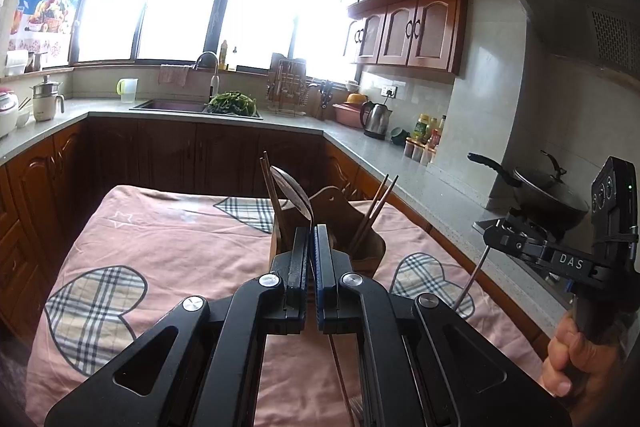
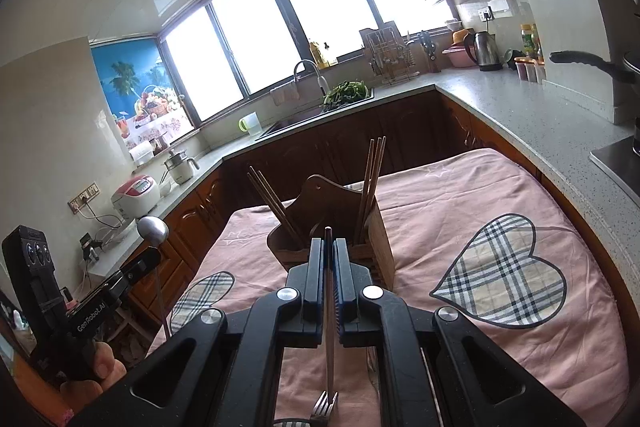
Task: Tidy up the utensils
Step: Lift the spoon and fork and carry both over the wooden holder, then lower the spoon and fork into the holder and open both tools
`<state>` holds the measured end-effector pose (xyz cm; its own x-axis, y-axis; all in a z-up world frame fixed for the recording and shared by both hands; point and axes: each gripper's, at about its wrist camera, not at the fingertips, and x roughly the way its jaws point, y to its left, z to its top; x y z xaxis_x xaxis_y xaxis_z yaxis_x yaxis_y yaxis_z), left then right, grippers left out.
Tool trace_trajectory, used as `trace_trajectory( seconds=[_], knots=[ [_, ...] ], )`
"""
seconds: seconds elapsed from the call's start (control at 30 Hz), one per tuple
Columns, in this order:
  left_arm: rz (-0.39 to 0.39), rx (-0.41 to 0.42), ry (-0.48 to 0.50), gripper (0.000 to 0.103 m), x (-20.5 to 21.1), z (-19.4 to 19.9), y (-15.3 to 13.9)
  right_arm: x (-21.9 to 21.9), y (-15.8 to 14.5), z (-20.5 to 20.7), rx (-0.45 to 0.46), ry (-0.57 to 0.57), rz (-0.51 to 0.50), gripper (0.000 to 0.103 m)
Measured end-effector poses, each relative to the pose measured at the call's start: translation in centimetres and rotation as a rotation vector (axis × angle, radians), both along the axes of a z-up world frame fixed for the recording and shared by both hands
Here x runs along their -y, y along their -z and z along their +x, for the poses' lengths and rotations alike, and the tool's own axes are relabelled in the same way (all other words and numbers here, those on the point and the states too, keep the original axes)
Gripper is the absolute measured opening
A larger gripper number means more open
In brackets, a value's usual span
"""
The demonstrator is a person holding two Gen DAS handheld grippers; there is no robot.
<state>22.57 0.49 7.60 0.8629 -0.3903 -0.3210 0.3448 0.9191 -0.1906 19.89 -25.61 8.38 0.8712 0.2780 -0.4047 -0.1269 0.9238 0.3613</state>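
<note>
A wooden utensil holder (image 1: 344, 223) stands on the pink cloth-covered table (image 1: 168, 239), with chopsticks (image 1: 378, 211) upright in its compartments. It also shows in the right wrist view (image 2: 340, 223), with chopsticks (image 2: 372, 183) in it. My left gripper (image 1: 312, 233) is shut on a metal spoon (image 1: 294, 193), bowl up, just in front of the holder. My right gripper (image 2: 328, 245) is shut on a metal fork (image 2: 329, 327), tines toward the camera, handle pointing at the holder. The spoon (image 2: 152, 229) also shows at left in the right wrist view.
Kitchen counters (image 1: 400, 163) wrap around the table. They carry a sink (image 1: 172, 105) with greens, a kettle (image 1: 376, 119), a dish rack, condiment bottles, and a wok (image 1: 548, 195) on the stove at right. A rice cooker (image 2: 136, 195) sits at left.
</note>
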Motion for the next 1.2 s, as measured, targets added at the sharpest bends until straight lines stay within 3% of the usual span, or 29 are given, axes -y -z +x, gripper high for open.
trace_trajectory(
  seconds=[0.37, 0.73, 0.93, 1.2],
  knots=[
    [-0.003, 0.090, -0.062, 0.002, 1.5, 5.5, -1.7, 1.2, -1.6, 3.1, 0.047, 0.022, 0.026, 0.004],
    [0.047, 0.173, -0.148, 0.002, 4.4, 13.2, -2.8, 2.6, -4.7, 8.8, 0.132, 0.051, 0.042, 0.004],
    [0.093, 0.221, -0.206, 0.002, 5.9, 16.0, -1.4, 3.1, -5.4, 11.2, 0.167, 0.065, 0.036, 0.004],
    [0.164, 0.242, -0.231, 0.002, 7.8, 17.1, 1.7, 2.8, -3.5, 13.6, 0.150, 0.079, 0.009, 0.004]
  ],
)
